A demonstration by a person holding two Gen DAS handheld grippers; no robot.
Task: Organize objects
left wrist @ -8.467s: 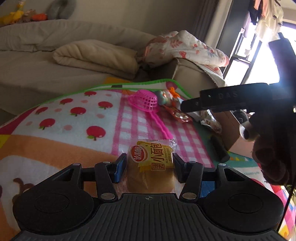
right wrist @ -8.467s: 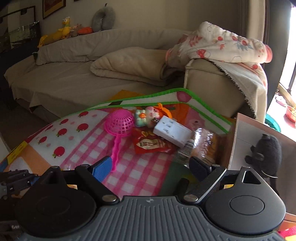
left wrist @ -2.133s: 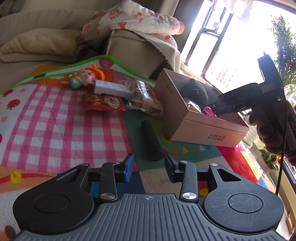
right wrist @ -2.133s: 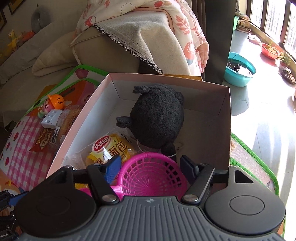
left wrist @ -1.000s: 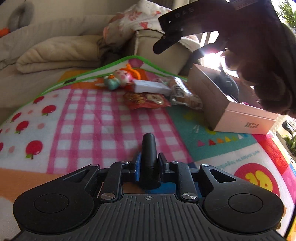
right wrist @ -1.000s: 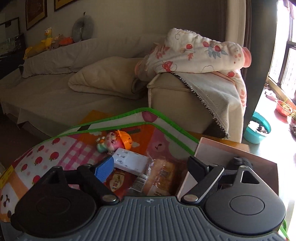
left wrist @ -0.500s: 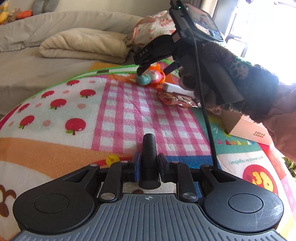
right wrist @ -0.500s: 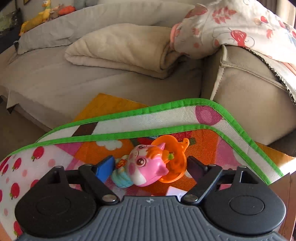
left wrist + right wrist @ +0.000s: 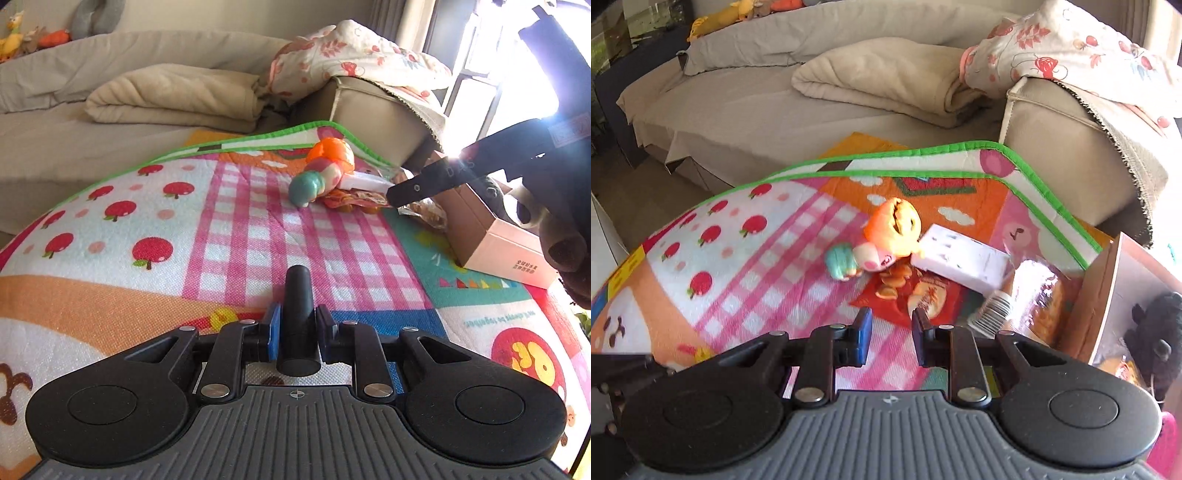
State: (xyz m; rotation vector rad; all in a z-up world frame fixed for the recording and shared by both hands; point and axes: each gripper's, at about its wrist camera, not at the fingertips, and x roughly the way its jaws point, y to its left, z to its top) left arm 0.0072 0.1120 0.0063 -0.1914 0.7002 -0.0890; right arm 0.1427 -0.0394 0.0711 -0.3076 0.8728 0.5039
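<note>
My left gripper is shut on a black cylinder and holds it above the play mat. My right gripper is empty, its jaws narrowed to a small gap, hovering above a red snack packet. It also shows in the left wrist view. A doll with an orange hat lies on the mat beside a white adapter box and a clear bread packet. The pink cardboard box at the right holds a black plush toy.
The colourful play mat has a green edge. Behind it stands a beige sofa with a folded blanket and a floral quilt on the armrest. Bright window light comes from the right.
The right gripper drew back from the doll, to the right, and its jaws narrowed without holding anything. The doll now lies turned over. The left gripper keeps holding the black cylinder.
</note>
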